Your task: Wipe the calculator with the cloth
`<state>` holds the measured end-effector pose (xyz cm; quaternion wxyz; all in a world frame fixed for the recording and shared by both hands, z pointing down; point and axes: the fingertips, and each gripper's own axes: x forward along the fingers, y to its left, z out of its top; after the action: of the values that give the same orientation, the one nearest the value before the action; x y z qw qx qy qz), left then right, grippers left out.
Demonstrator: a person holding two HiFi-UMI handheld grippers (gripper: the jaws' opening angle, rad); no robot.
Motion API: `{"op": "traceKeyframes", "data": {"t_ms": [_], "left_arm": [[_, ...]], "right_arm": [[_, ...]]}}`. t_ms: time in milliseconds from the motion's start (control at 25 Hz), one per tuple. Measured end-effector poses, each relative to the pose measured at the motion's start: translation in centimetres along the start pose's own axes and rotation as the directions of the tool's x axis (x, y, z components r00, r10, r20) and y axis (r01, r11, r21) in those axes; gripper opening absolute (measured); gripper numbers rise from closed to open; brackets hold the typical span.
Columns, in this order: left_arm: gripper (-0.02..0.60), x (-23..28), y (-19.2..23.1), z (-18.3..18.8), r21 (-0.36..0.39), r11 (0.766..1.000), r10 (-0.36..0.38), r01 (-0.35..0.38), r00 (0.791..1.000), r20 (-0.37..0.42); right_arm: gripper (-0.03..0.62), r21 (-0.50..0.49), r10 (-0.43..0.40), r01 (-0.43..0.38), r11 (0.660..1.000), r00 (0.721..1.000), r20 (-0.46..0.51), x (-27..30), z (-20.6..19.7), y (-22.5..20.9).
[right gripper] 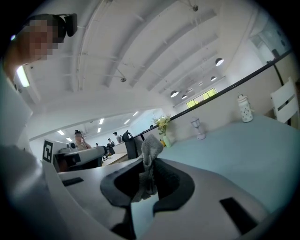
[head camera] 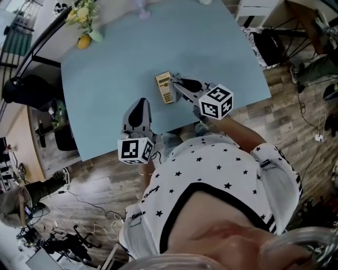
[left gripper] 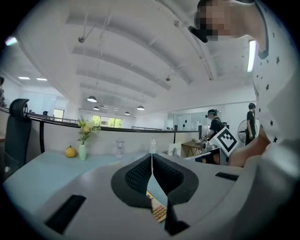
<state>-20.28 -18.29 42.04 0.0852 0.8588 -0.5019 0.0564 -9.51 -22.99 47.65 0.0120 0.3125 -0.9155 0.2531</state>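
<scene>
My right gripper (head camera: 178,80) is clenched on the grey cloth (right gripper: 150,149), tips just right of the calculator (head camera: 165,87). My left gripper (head camera: 140,102) sits near the calculator's left, jaws pressed together, nothing between.

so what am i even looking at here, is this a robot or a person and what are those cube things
No robot here: a person holds a grasping tool in each hand. The head view comes from a camera on the person's head, looking down. The other two views come from cameras riding on each tool, looking along its jaws. The patterned cubes are simply part of the tools.

On the blue table lies a gold calculator, with flowers at the far edge. The right tool is shut on a grey cloth and sits close beside the calculator. The left tool is shut with nothing between its jaws.
</scene>
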Motion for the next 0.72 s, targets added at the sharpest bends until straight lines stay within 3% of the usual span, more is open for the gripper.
{"op": "traceKeyframes", "data": {"t_ms": [240,720], "left_arm": [[0.031,0.3,3.4,1.1,0.026,0.997,-0.077,0.077,0.997,0.012],[0.031,-0.3,7.4,-1.1,-0.040,0.984,-0.174,0.174,0.985,0.004]], "right_arm": [[0.048,0.010,-0.109,0.109,0.994,0.994,0.007,1.8,-0.6,0.2],[0.053,-0.021,-0.269,0.268,0.963,0.962,-0.058,4.6,-3.2,-0.6]]}}
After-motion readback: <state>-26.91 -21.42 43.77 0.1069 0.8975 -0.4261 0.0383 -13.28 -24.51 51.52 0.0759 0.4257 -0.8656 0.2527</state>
